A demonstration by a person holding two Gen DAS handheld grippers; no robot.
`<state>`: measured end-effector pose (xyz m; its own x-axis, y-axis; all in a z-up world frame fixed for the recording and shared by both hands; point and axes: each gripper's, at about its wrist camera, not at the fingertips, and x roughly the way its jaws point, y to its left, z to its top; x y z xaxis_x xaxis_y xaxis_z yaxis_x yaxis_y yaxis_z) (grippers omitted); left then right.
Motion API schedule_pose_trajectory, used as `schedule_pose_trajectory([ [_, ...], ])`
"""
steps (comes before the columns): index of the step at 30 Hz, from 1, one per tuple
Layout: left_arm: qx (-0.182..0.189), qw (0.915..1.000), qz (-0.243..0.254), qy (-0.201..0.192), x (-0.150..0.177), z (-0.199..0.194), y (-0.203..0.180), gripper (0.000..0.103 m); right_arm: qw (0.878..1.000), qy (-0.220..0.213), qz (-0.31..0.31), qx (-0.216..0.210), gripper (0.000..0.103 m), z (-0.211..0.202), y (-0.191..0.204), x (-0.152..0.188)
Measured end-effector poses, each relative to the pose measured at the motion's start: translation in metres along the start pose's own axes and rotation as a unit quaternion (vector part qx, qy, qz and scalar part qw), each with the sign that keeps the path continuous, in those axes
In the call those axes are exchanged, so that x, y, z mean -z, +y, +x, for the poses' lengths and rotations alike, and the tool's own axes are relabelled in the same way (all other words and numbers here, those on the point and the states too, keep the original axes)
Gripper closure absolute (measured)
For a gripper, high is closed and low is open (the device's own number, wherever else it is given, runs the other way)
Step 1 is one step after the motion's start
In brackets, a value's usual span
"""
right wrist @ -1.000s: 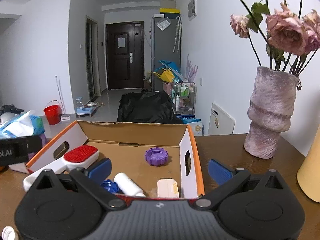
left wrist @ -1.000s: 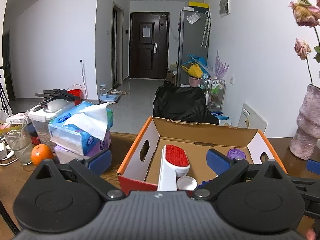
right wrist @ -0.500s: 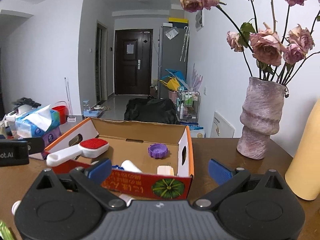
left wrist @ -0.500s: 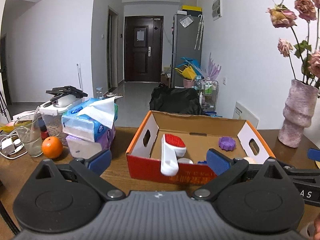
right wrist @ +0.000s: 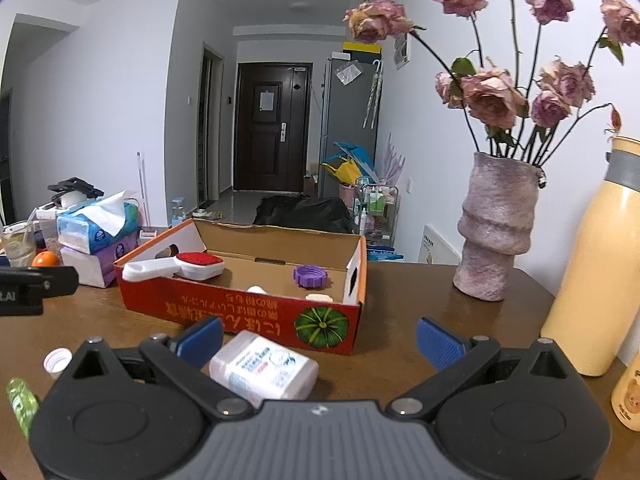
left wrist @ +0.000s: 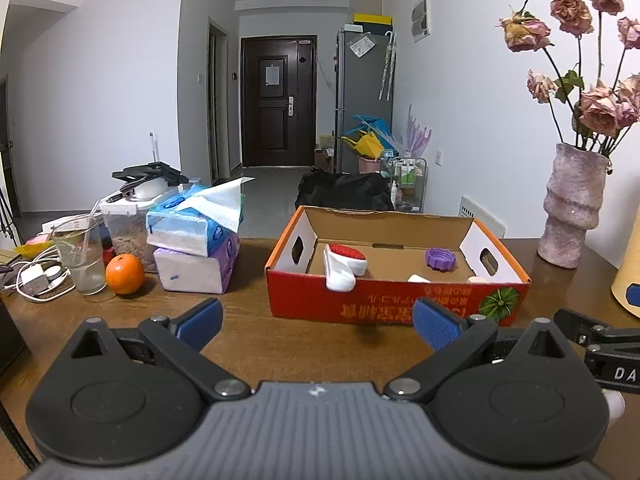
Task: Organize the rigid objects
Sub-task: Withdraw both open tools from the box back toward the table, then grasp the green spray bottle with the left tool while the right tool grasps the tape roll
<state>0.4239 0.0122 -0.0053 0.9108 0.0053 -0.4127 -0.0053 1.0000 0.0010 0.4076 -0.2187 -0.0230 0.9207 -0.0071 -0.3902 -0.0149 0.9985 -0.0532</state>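
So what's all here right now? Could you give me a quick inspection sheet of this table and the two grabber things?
Surface: brown wooden table, crowded on its left side.
Job's things: cardboard box holds a red-and-white brush resting on its rim and a purple cap; a clear plastic bottle lies on the table in front of the box.
Clutter: tissue packs, orange, glass, vase of dried roses, yellow flask.
Grippers: left gripper open, empty; right gripper open, bottle lying between its fingers, not gripped.
Cables: white charger cable, table's left edge.
Surroundings: hallway, dark door.
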Motion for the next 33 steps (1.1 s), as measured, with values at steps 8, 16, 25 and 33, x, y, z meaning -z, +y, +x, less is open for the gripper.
schedule_pose_trajectory([
  [8, 0.003, 1.0000, 0.001, 0.004, 0.018, -0.028, 0.005, 0.000, 1.000, -0.002, -0.001, 0.001, 0.000, -0.031, -0.010, 0.020],
  [16, 0.004, 0.9998, 0.007, 0.016, 0.043, -0.050, 0.010, 0.000, 1.000, 0.002, -0.018, 0.017, 0.000, -0.059, -0.026, 0.047],
  [25, 0.002, 0.9994, 0.011, 0.033, 0.067, -0.054, 0.012, 0.000, 0.998, 0.034, -0.026, 0.046, 0.000, -0.063, -0.060, 0.084],
  [33, 0.001, 0.9991, 0.005, 0.042, 0.075, -0.050, 0.016, 0.000, 0.996, 0.088, 0.000, 0.030, 0.009, -0.017, -0.079, 0.097],
])
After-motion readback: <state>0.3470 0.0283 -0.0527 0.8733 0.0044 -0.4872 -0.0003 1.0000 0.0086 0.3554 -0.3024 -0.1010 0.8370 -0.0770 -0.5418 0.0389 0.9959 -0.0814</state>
